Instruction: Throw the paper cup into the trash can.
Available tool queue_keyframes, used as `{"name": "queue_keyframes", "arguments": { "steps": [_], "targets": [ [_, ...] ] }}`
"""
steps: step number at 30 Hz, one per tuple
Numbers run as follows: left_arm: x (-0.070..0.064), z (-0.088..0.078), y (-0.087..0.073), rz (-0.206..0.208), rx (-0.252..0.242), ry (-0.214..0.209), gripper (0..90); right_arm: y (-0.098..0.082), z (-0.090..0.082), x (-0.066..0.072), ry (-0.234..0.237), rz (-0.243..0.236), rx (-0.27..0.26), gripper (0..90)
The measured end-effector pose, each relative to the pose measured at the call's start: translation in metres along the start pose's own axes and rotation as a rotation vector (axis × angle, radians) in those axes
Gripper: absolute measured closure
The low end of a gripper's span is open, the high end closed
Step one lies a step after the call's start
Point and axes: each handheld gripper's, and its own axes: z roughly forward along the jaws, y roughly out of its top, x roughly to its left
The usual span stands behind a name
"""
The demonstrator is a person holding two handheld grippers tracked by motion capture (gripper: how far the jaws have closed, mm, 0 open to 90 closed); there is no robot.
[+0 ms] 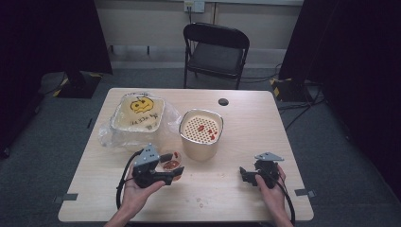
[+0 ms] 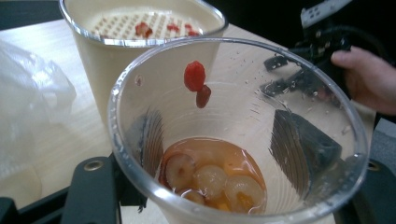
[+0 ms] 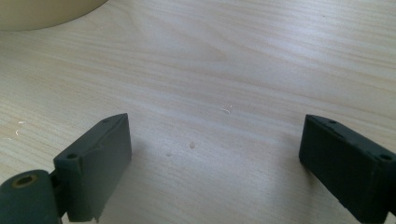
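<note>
High view: the left tool point(image 1: 166, 171) sits in the person's upturned left hand point(image 1: 137, 188) near the front-left of the counter point(image 1: 246, 120), its jaws closed on a clear plastic cup point(image 1: 172, 163) that stands just beside the cream-coloured pot point(image 1: 201, 135), at its lower left. No earlier look is to be had, so I speak only of the grip as it stands — the dark pads press against the cup's wall from both sides, as the left gripper view shows through the clear plastic. In that view the cup point(image 2: 233, 135) holds a shallow pool of amber liquid with pale round fruits point(image 2: 212, 179) at the bottom, and two red berries point(image 2: 196, 84) cling to the inside of its far wall. Behind it the pot point(image 2: 140, 46) carries a perforated insert with a few red bits on it. The right tool point(image 1: 246, 176) rests low at the front-right of the counter, well apart from the cup — in the right gripper view its jaws stand wide apart over bare wood, with nothing between them. A crumpled plastic bag point(image 1: 113, 135) and a tub with a yellow face on its lid point(image 1: 139, 111) lie behind the left hand.
</note>
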Motion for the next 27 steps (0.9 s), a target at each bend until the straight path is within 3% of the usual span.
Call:
{"name": "queue_keyframes", "arguments": {
  "steps": [8,13,18,20,22,27],
  "targets": [
    [0.005,-0.002,0.032,0.017,-0.031,0.006,34.4,0.0,0.0,0.0,-0.001,0.002,0.001,8.7],
    [0.012,-0.002,0.063,0.029,-0.047,0.014,34.3,0.0,0.0,0.0,-0.001,0.002,0.001,8.7],
    [0.02,0.006,0.081,0.024,-0.037,0.051,34.6,0.0,0.0,0.0,-0.001,0.002,0.001,8.7],
    [0.023,0.012,0.096,0.052,-0.029,0.072,34.7,0.0,0.0,0.0,-0.001,0.002,0.001,8.7],
    [0.024,0.015,0.103,0.064,-0.035,0.074,34.7,0.0,0.0,0.0,-0.001,0.002,0.001,8.7],
    [0.031,0.023,0.123,0.107,-0.013,0.127,35.1,0.0,0.0,0.0,-0.001,0.002,0.001,8.7]
  ]
}}
